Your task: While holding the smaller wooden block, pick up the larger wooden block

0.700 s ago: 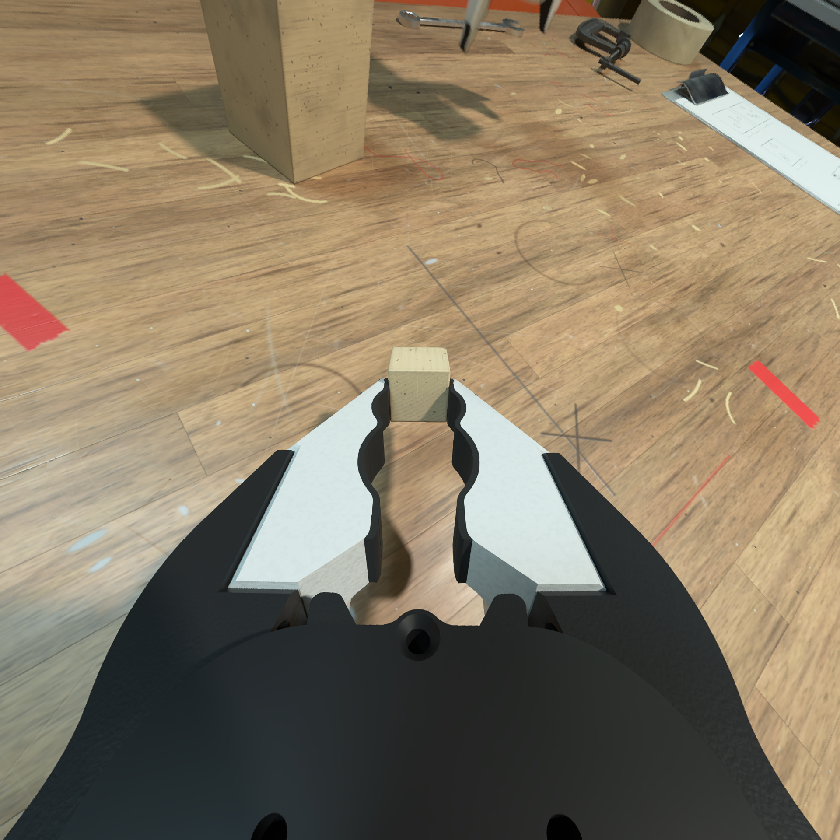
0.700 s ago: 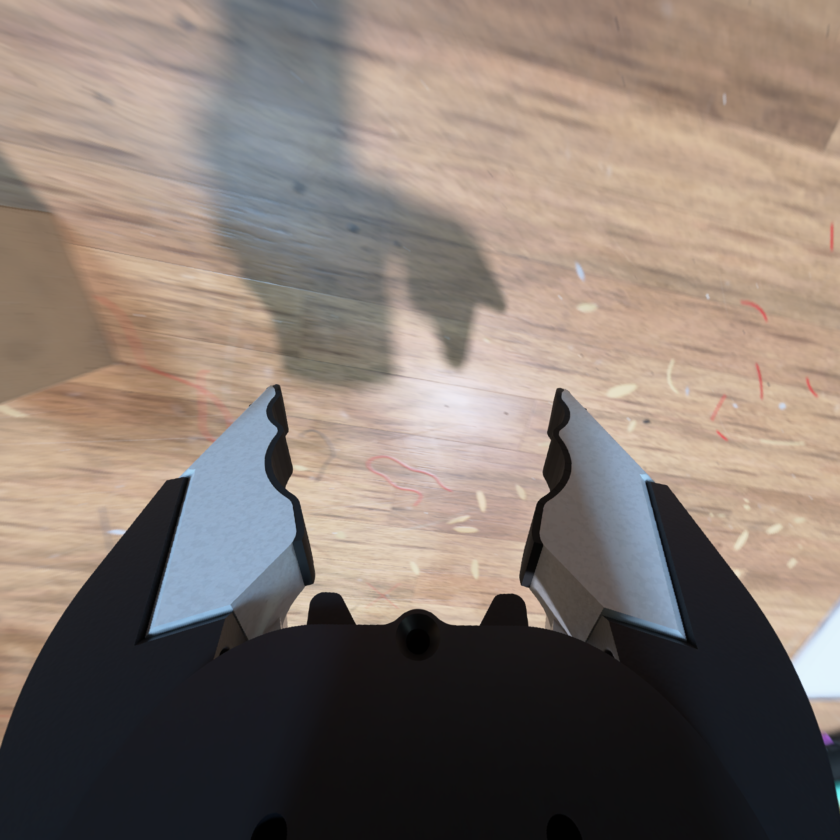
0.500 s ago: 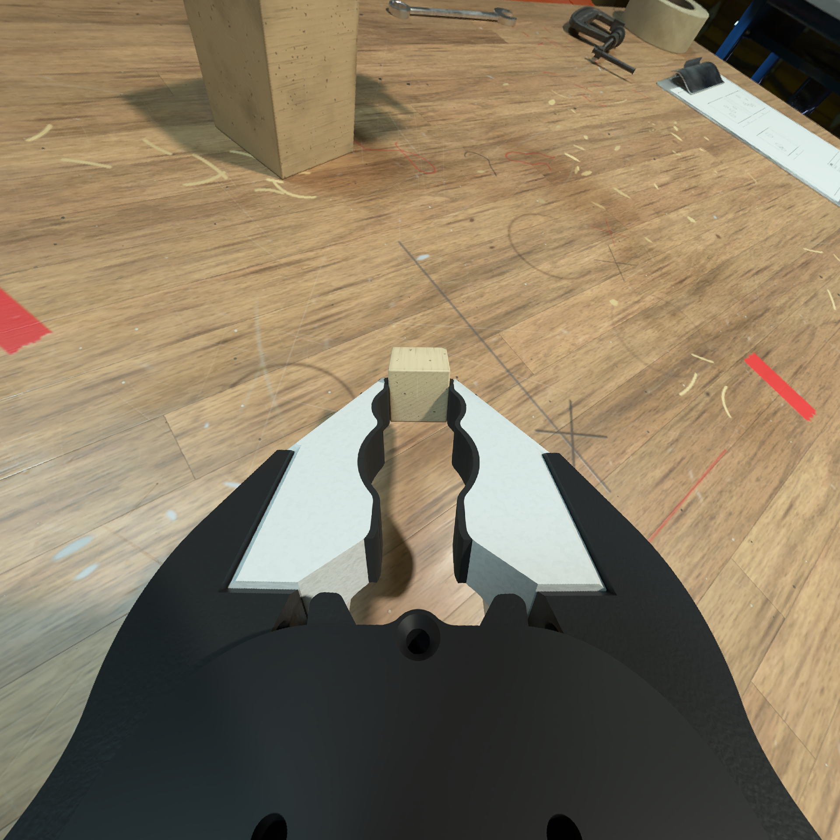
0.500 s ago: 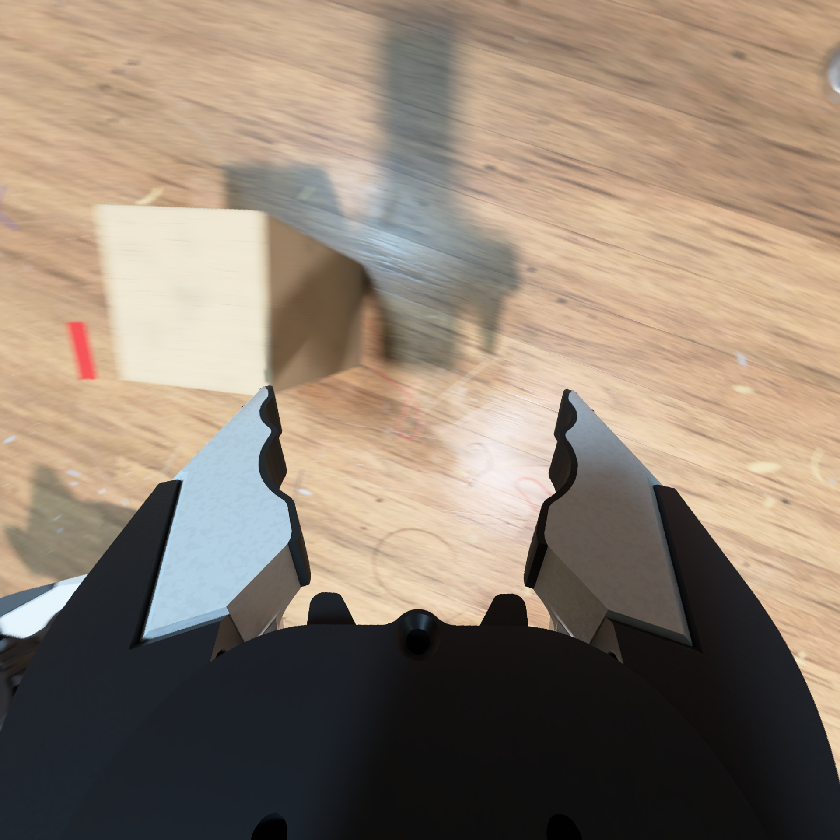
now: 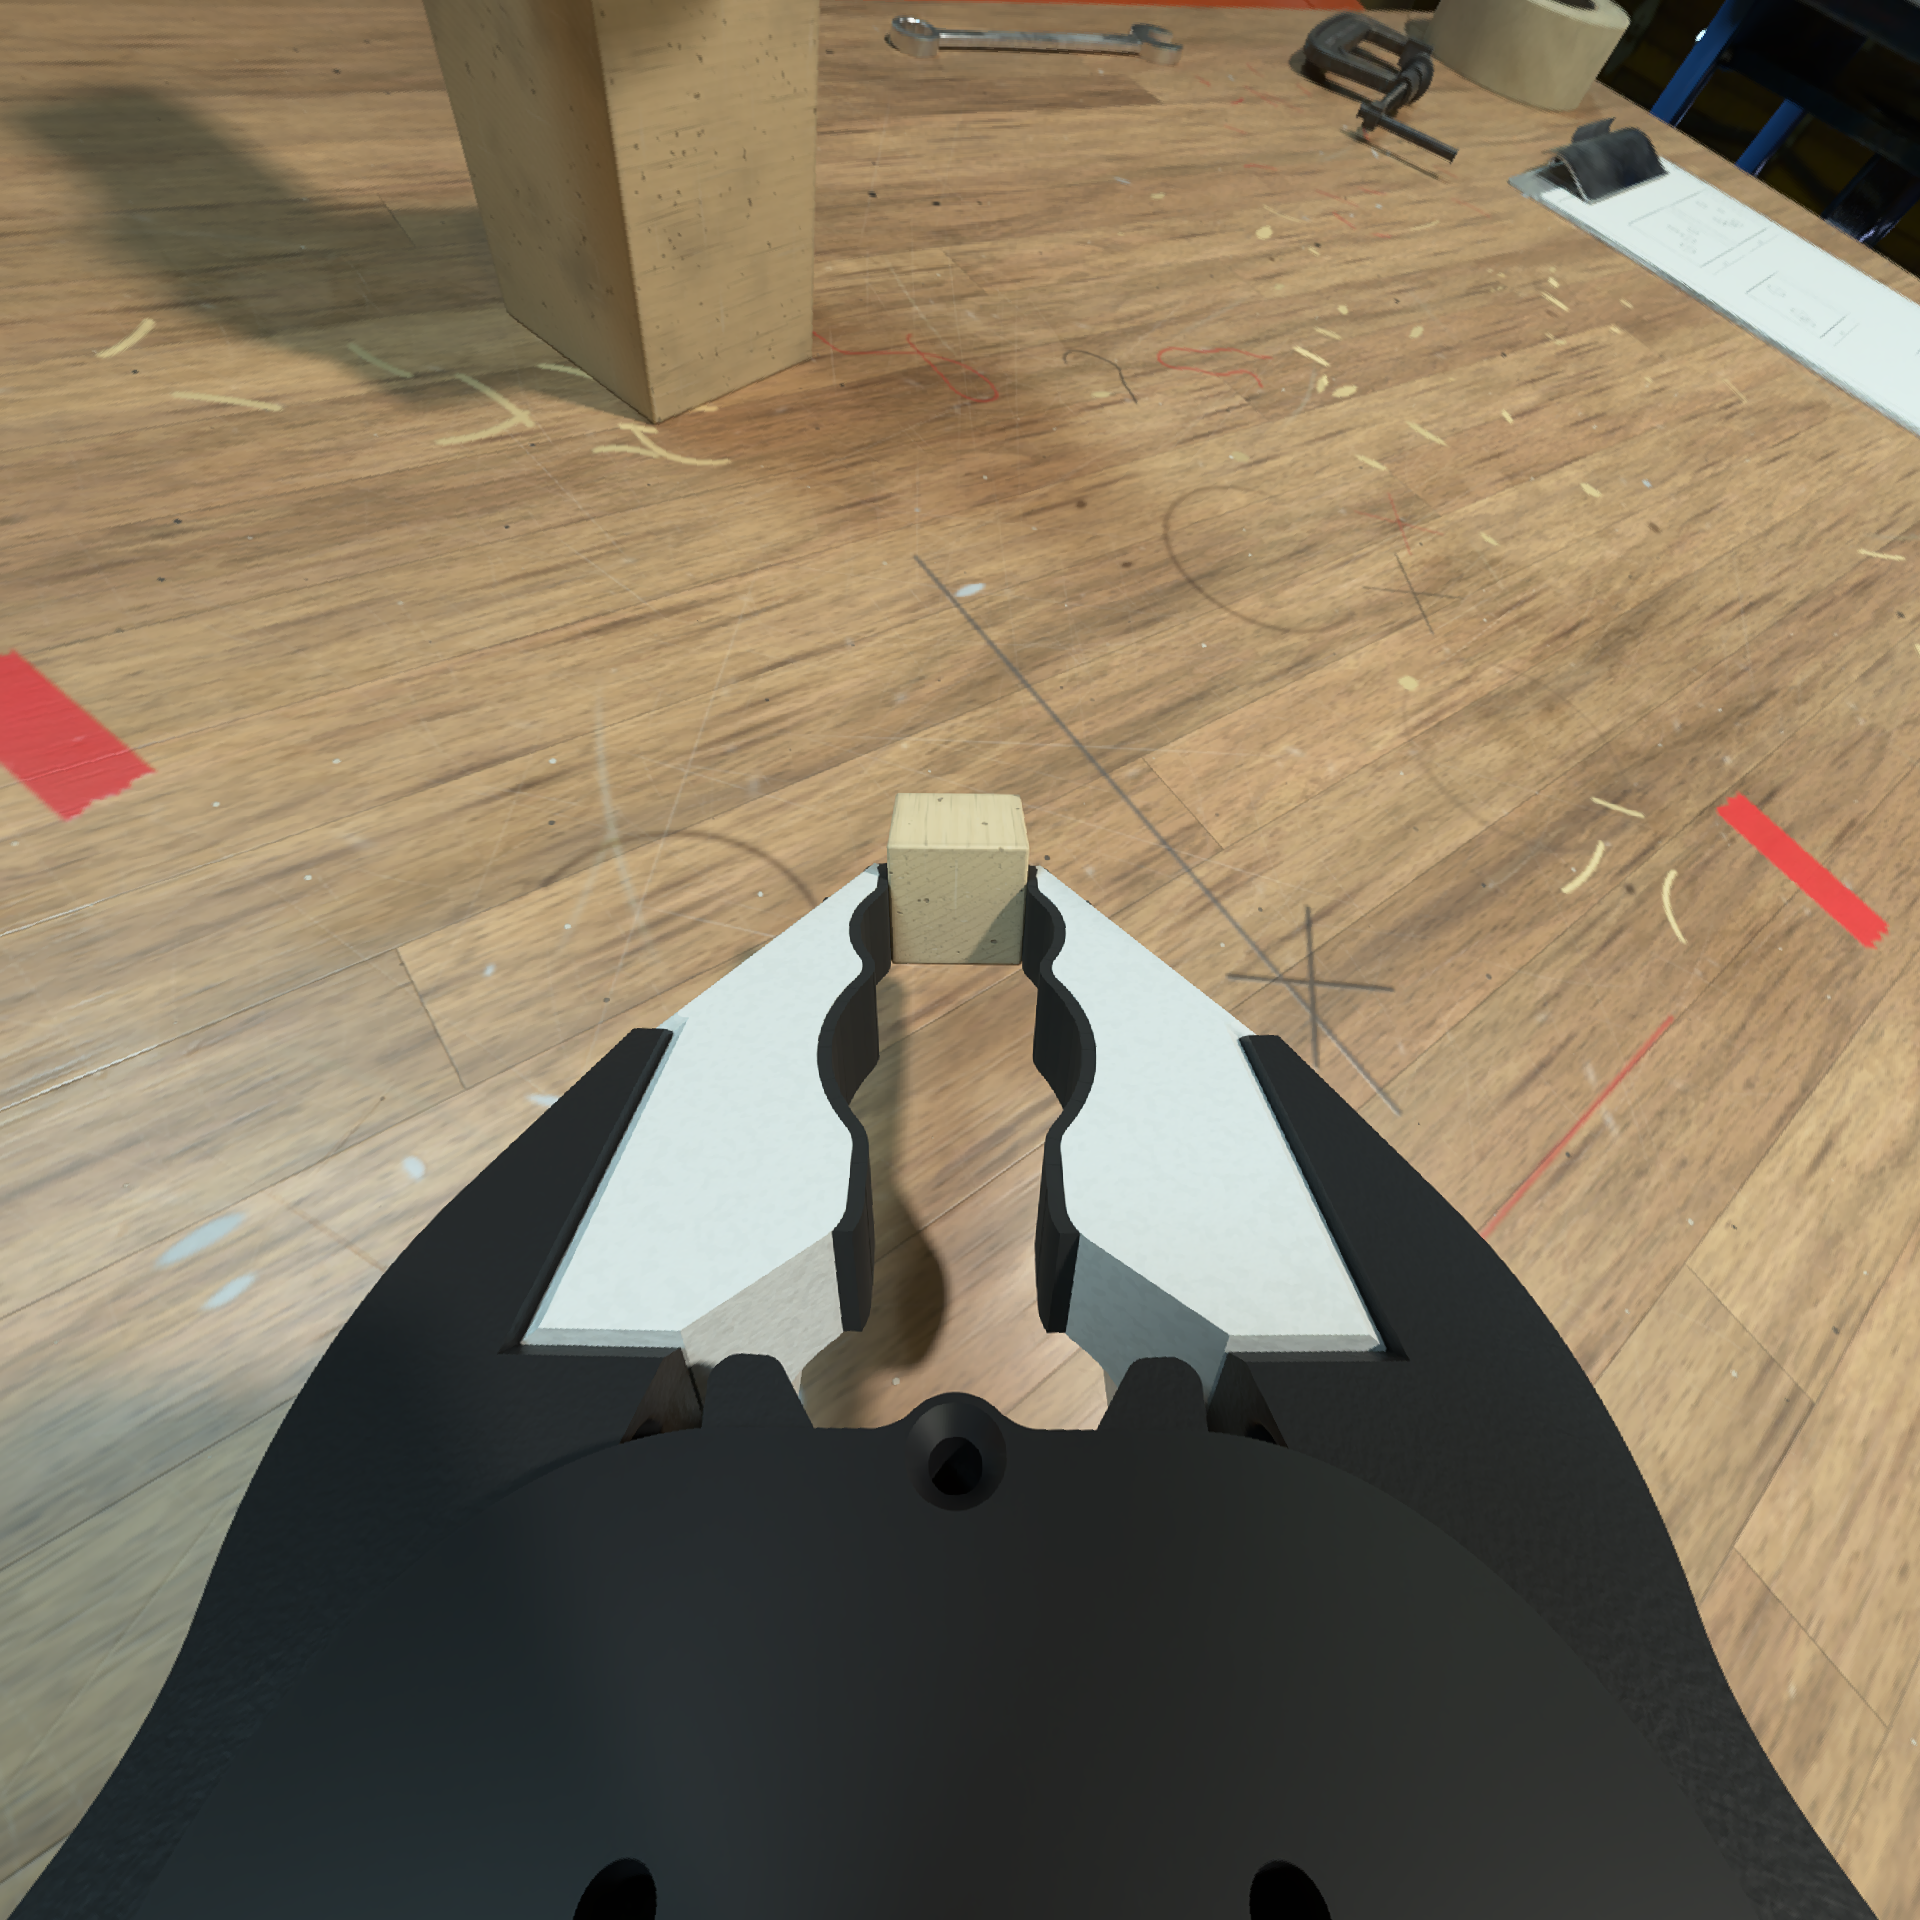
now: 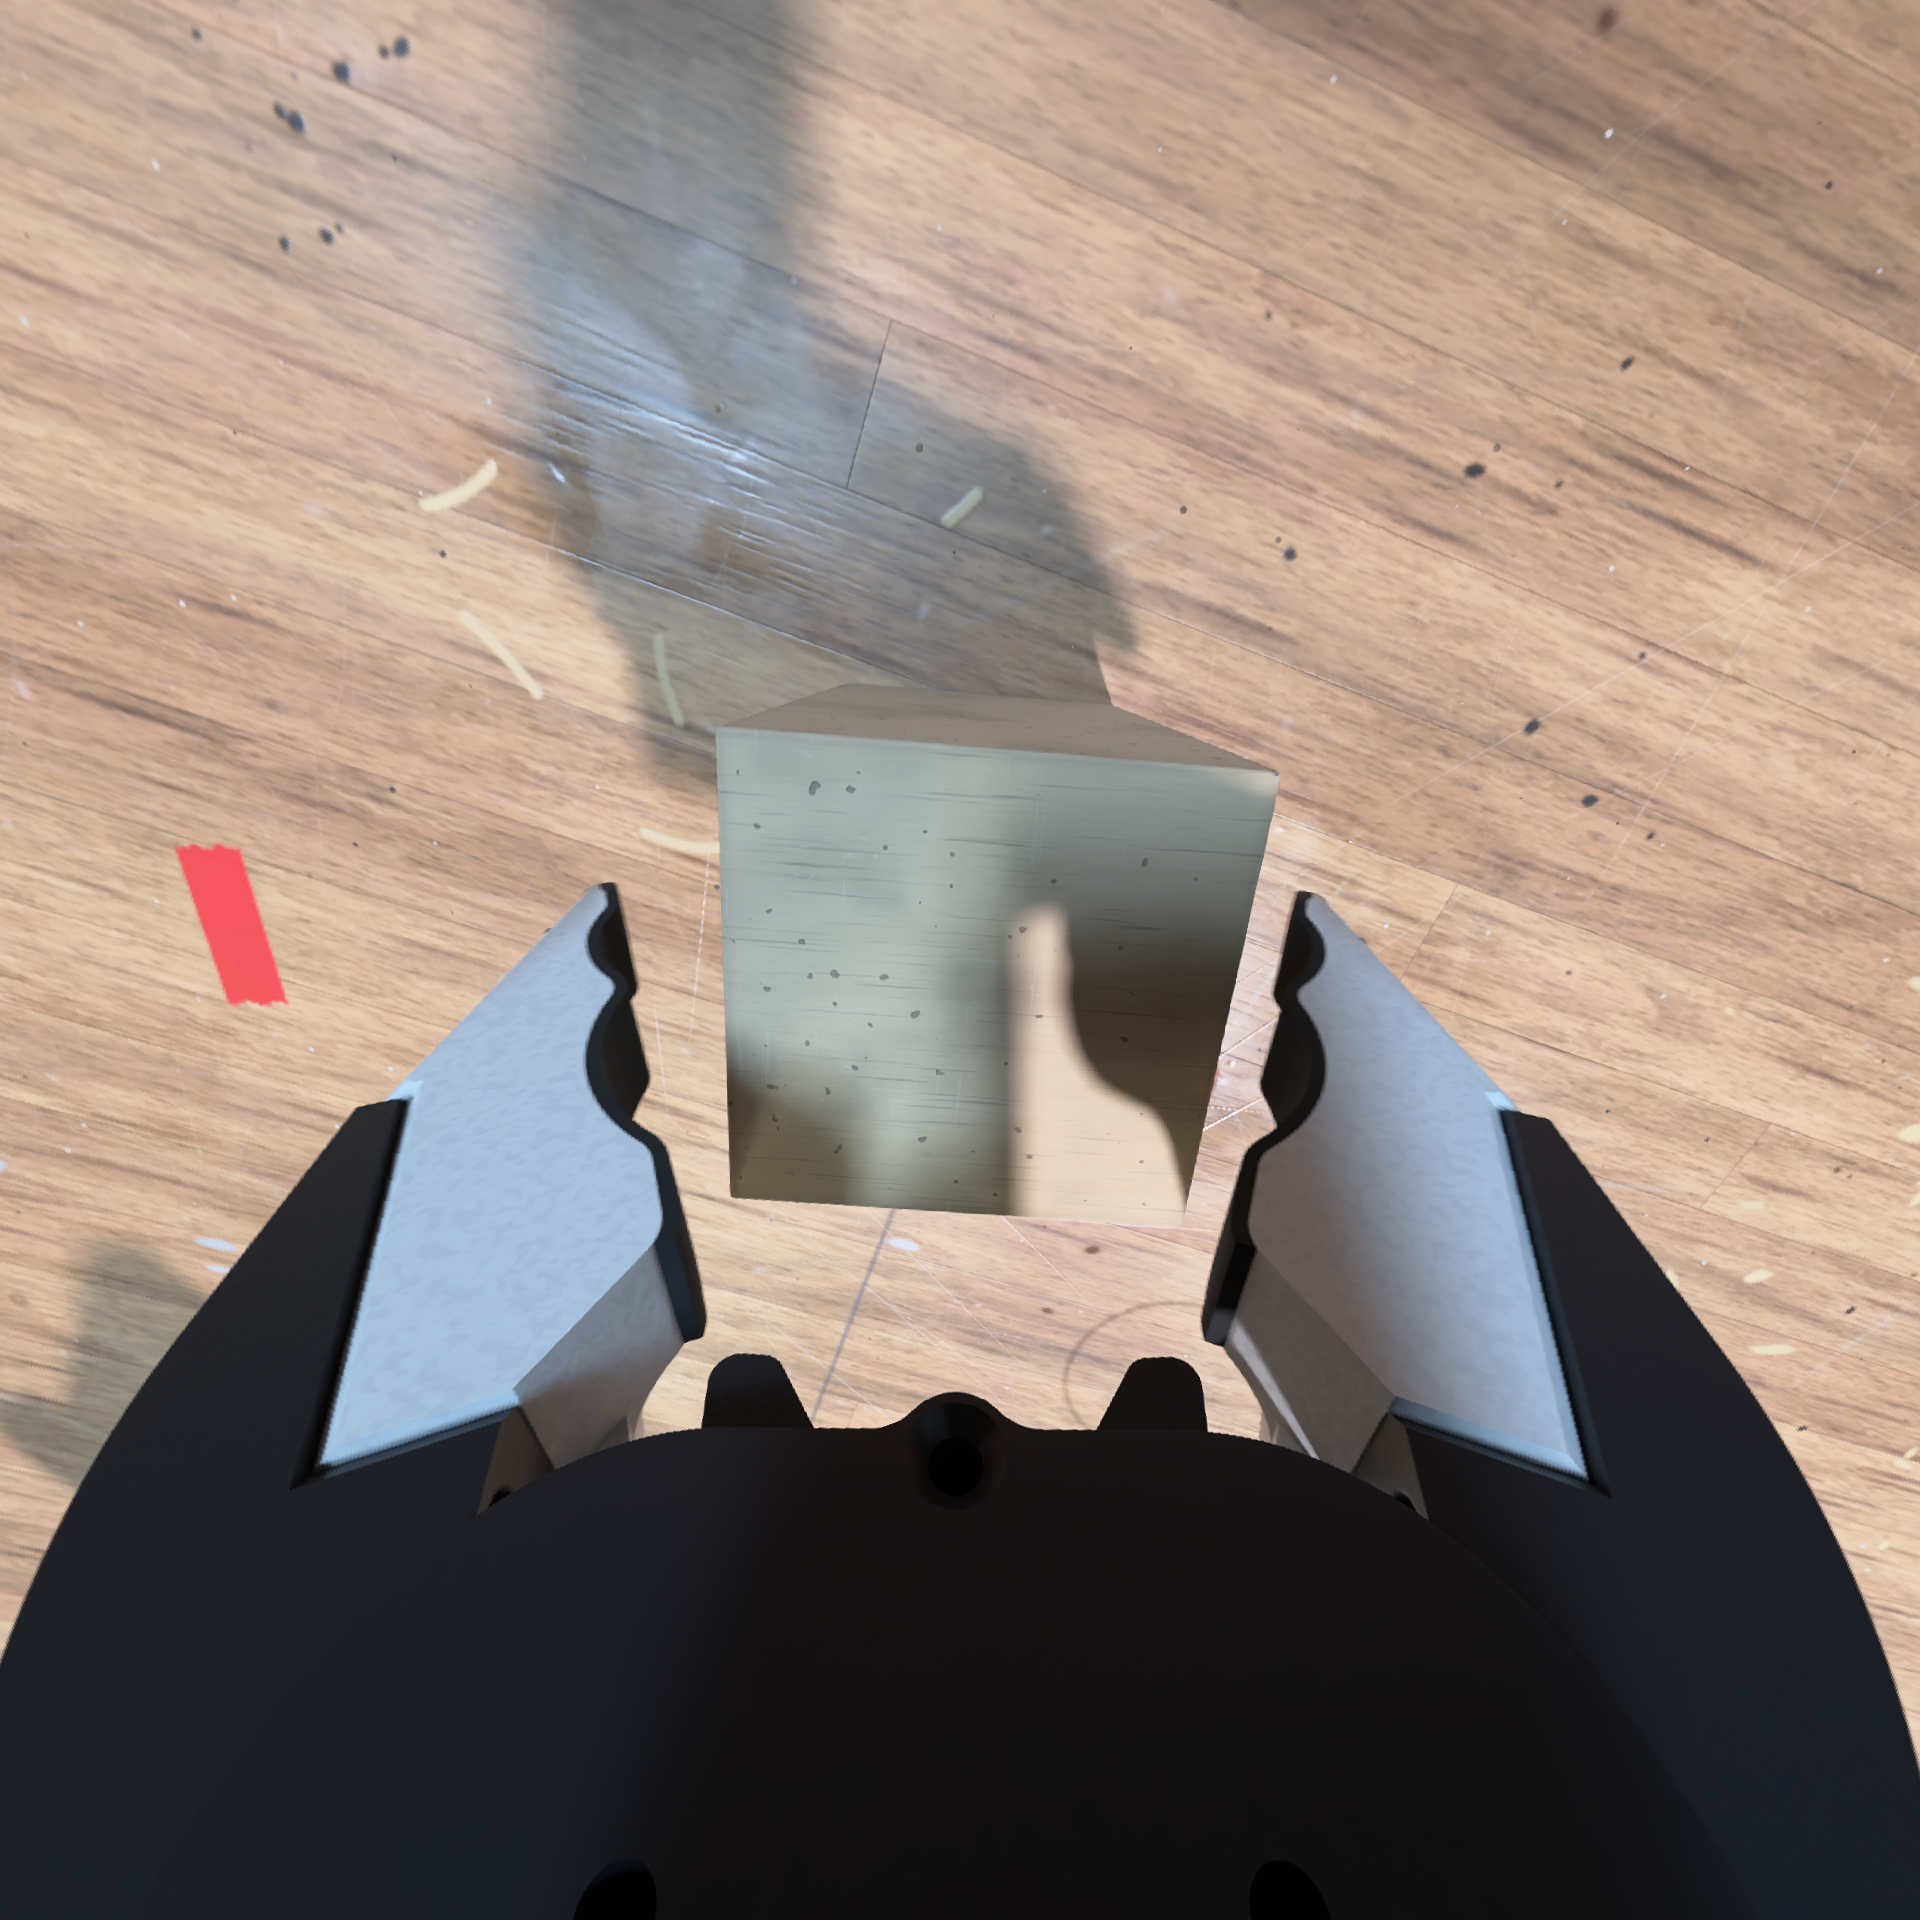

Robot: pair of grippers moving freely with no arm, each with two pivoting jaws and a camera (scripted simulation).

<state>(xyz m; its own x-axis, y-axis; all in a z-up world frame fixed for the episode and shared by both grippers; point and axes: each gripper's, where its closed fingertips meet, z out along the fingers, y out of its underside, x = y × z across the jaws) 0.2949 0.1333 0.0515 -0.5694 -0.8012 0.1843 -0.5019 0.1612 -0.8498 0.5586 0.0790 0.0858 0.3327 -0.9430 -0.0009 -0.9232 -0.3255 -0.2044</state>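
Observation:
My left gripper [image 5: 957, 883] is shut on the smaller wooden block [image 5: 957, 878], a pale cube pinched between the fingertips above the wooden bench. The larger wooden block [image 5: 644, 177] stands on the bench at the far left of the left wrist view, its top out of frame. In the right wrist view my right gripper [image 6: 956, 914] is open and points down over the larger wooden block [image 6: 977, 966]. The block's top lies between the two fingers, with a gap on each side. The gripper's shadow falls on it.
A wrench [image 5: 1029, 40], a black clamp [image 5: 1371, 83], a roll of tape [image 5: 1527, 42] and a clipboard [image 5: 1745, 270] lie at the bench's far right. Red tape strips [image 5: 57, 732] [image 5: 1803, 868] [image 6: 231, 925] mark the bench. Wood shavings are scattered about.
My right gripper has swung left until it is over the larger block, which now sits between its open fingers. My left gripper has kept its hold on the small block and has shifted slightly.

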